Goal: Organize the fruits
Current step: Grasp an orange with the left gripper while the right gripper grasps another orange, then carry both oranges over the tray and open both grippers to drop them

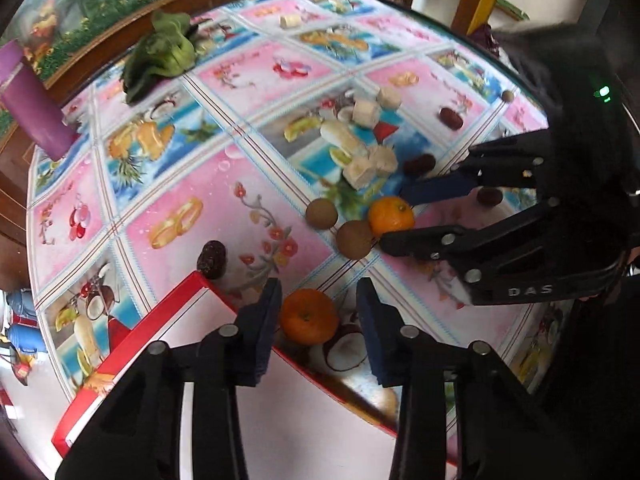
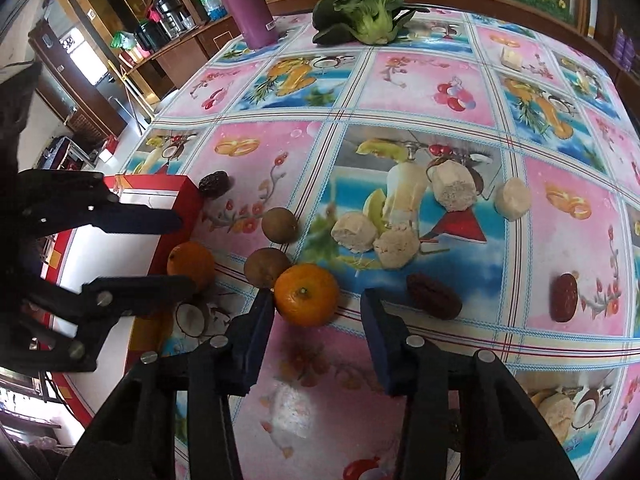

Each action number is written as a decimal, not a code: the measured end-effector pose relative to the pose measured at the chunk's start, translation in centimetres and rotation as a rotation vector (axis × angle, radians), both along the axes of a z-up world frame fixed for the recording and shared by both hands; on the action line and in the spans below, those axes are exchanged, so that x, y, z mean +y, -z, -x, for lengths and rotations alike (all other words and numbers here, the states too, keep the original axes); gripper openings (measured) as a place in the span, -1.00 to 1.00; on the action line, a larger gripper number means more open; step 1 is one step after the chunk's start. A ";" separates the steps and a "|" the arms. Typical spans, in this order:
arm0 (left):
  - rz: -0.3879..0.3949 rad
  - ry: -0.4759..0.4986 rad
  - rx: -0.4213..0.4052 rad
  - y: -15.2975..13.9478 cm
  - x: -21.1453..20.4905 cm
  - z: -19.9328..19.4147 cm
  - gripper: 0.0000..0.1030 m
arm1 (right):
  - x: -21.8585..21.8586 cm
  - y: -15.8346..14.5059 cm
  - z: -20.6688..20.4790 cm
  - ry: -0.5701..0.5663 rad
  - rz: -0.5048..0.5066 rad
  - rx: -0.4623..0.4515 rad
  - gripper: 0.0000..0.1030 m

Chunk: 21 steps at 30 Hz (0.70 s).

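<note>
Starting out: both tools wide, left tool straddling orange beside box, right tool around second orange. Box looks empty; all fruit on tabletop.

We see in the right wrist view a tangerine at centre, two kiwis at ten o'clock, box at nine, greens at twelve.

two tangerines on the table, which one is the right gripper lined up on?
The tangerine touching a brown round fruit, between the right gripper's open fingers. The other tangerine sits by the red box, at the left gripper.
</note>
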State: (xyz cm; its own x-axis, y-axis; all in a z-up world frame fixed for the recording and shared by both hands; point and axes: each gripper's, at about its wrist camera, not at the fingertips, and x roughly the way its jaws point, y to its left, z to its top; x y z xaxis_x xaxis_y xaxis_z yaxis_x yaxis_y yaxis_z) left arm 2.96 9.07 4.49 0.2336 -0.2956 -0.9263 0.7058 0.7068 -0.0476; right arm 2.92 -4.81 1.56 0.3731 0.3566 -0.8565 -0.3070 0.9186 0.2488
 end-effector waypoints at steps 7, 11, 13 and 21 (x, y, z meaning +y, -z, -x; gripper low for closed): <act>-0.055 0.034 0.040 1.3 -0.1 -1.2 -0.28 | 0.0 0.0 -0.4 0.000 -0.002 0.023 -0.18; -0.088 0.047 0.033 1.9 -0.3 -1.3 -0.29 | 0.3 0.0 -0.6 -0.010 0.013 0.034 -0.18; -0.095 0.047 0.033 2.0 -0.4 -1.3 -0.29 | 0.3 0.0 -0.6 -0.013 0.013 0.039 -0.18; -0.115 0.045 0.027 2.4 -0.8 -1.4 -0.32 | 0.0 -0.1 -0.6 -0.016 -0.022 0.082 -0.41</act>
State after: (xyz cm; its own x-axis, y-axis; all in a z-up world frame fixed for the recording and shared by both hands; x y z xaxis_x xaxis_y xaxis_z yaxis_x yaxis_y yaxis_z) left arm 4.34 8.23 2.12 0.1968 -0.1969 -0.9605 0.7368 0.6760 0.0124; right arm 3.54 -4.77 1.63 0.2965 0.3811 -0.8757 -0.2993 0.9078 0.2937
